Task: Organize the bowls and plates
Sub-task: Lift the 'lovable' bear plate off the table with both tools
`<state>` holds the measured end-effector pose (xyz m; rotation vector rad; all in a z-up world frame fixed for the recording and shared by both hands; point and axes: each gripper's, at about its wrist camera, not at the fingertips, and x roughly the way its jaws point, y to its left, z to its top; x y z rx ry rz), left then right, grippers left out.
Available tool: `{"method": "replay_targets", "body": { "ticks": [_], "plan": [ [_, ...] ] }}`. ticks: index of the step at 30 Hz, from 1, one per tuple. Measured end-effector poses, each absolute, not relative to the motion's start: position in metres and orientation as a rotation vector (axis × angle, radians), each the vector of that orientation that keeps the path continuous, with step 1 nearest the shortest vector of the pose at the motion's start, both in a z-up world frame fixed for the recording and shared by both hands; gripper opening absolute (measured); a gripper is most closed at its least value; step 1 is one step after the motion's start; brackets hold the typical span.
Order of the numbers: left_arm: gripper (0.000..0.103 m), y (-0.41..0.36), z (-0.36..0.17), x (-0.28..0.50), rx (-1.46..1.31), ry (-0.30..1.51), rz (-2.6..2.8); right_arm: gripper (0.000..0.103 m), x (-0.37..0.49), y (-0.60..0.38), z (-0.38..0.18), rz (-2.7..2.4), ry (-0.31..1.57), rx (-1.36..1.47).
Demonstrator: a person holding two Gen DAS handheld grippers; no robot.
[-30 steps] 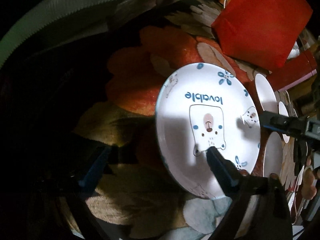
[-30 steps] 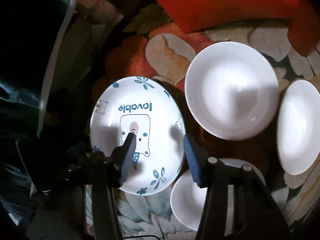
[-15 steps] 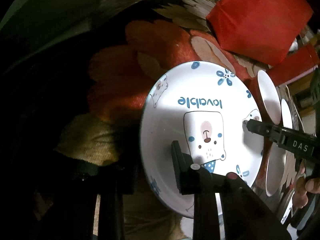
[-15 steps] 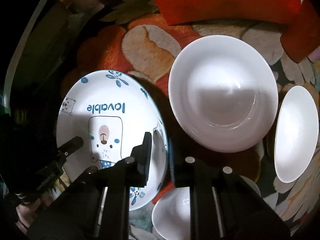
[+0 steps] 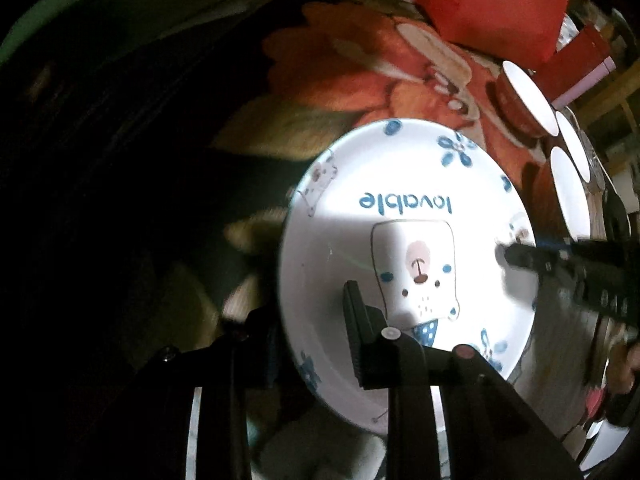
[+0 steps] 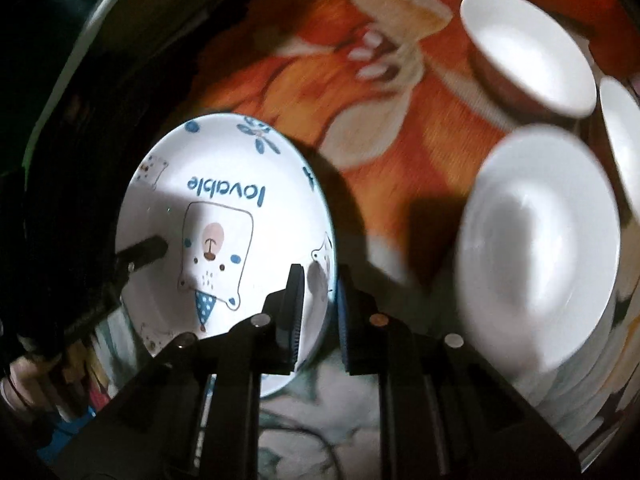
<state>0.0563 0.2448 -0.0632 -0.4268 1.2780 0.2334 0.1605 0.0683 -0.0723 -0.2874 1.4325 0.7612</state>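
Observation:
A white plate (image 5: 400, 184) printed with a bear and the word "lovable" hangs between both grippers. My left gripper (image 5: 308, 308) is shut on the plate's left rim, one finger inside the plate and one outside. My right gripper (image 6: 320, 276) is shut on the opposite rim of the plate (image 6: 224, 184). Each wrist view shows the other gripper's tip reaching over the plate: the right gripper (image 5: 510, 254) and the left gripper (image 6: 158, 246). Plain white bowls (image 6: 536, 236) (image 6: 528, 52) stand to the right, apart from the plate. The whole scene is motion-blurred.
An orange floral tablecloth (image 6: 400, 112) covers the table. A red bag (image 5: 500, 4) and a red box (image 5: 576, 60) lie at the far side. A third white bowl (image 6: 624, 140) sits at the right edge. Dark space lies beyond the table's left edge (image 5: 80, 200).
Both grippers went from open astride the plate to shut on its opposite rims. The plate has since moved left, away from the white bowls, leaving a gap of cloth between them.

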Motion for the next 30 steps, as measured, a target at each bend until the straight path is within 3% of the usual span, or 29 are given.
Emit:
{"method": "replay_targets", "body": {
  "ticks": [4, 8, 9, 13, 15, 17, 18, 20, 25, 27, 30],
  "plan": [
    [0.029, 0.246, -0.064, 0.045, -0.449, 1.224, 0.235, 0.019, 0.134, 0.061, -0.071, 0.738, 1.367, -0.279],
    [0.050, 0.242, -0.067, 0.043, -0.455, 1.185, 0.219, 0.019, 0.129, 0.054, -0.082, 0.687, 1.402, -0.189],
    [0.055, 0.239, -0.067, 0.044, -0.447, 1.175, 0.218, 0.027, 0.131, 0.053, -0.089, 0.688, 1.429, -0.157],
    [0.070, 0.232, -0.070, 0.045, -0.434, 1.146, 0.186, 0.030, 0.129, 0.051, -0.093, 0.686, 1.421, -0.124],
    [0.087, 0.231, -0.072, 0.050, -0.453, 1.151, 0.143, 0.032, 0.126, 0.050, -0.093, 0.690, 1.405, -0.135],
    [0.097, 0.227, -0.076, 0.062, -0.459, 1.177, 0.117, 0.035, 0.118, 0.056, -0.091, 0.690, 1.398, -0.135],
    [0.100, 0.226, -0.076, 0.063, -0.458, 1.188, 0.114, 0.040, 0.118, 0.056, -0.091, 0.695, 1.401, -0.123],
    [0.101, 0.227, -0.076, 0.066, -0.481, 1.195, 0.124, 0.041, 0.119, 0.052, -0.091, 0.699, 1.416, -0.080],
    [0.094, 0.227, -0.073, 0.065, -0.471, 1.198, 0.144, 0.042, 0.133, 0.041, -0.093, 0.708, 1.450, 0.019],
    [0.061, 0.232, -0.069, 0.060, -0.446, 1.188, 0.201, 0.033, 0.131, 0.040, -0.092, 0.697, 1.435, -0.007],
    [0.036, 0.248, -0.067, 0.053, -0.481, 1.185, 0.216, 0.021, 0.124, 0.036, -0.090, 0.678, 1.413, -0.055]
  ]
}}
